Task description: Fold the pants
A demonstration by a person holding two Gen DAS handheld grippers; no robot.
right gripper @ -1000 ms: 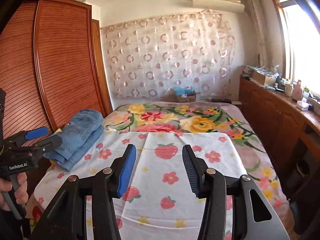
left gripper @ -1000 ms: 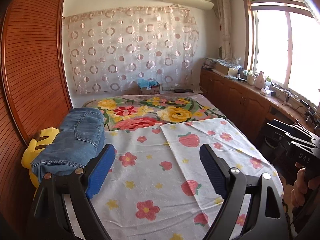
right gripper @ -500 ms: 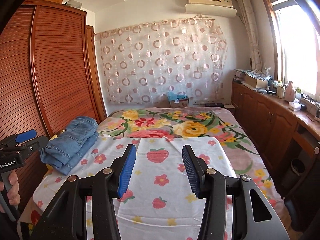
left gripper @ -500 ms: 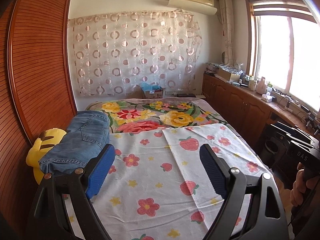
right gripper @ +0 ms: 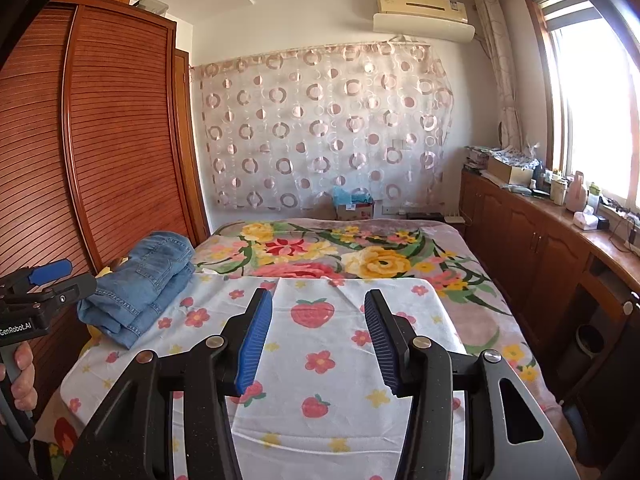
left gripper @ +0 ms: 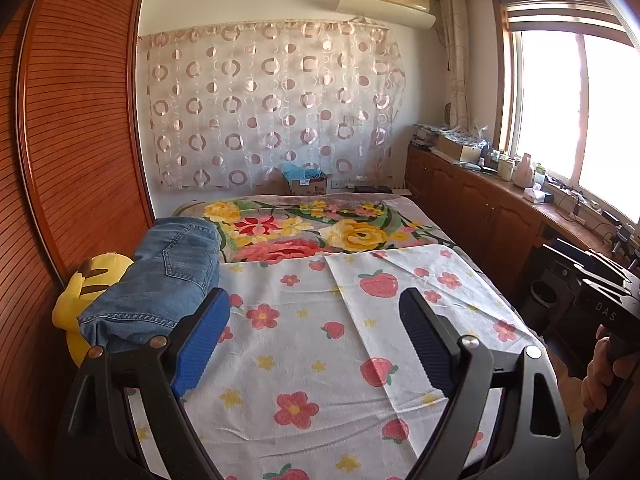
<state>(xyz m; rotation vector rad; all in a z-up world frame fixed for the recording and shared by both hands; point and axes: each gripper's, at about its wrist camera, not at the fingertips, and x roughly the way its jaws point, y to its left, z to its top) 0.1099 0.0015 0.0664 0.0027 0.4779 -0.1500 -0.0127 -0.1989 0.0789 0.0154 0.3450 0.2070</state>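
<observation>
Folded blue jeans (left gripper: pixel 160 280) lie in a stack at the left edge of the bed, partly on a yellow plush toy (left gripper: pixel 84 292). In the right wrist view the same jeans (right gripper: pixel 140 280) sit left of my fingers. My left gripper (left gripper: pixel 314 300) stands wide open over the strawberry sheet (left gripper: pixel 320 340), with nothing between its blue pads; its left pad (left gripper: pixel 200 340) is just right of the jeans and apart from them. My right gripper (right gripper: pixel 318 300) hangs open and empty above the sheet's middle. The left gripper (right gripper: pixel 48 276) also shows at the left edge of the right wrist view, held by a hand.
A slatted wooden wardrobe (right gripper: pixel 100 152) runs along the bed's left side. A flowered blanket (right gripper: pixel 340 252) covers the far half of the bed. Wooden cabinets (right gripper: pixel 540 248) with cluttered tops line the right wall under the window. A cardboard box (left gripper: pixel 308 186) sits by the curtain.
Both views have tilted upward a little, so the bed and jeans sit lower in the frames. The jeans have not moved and both grippers stay as wide as before.
</observation>
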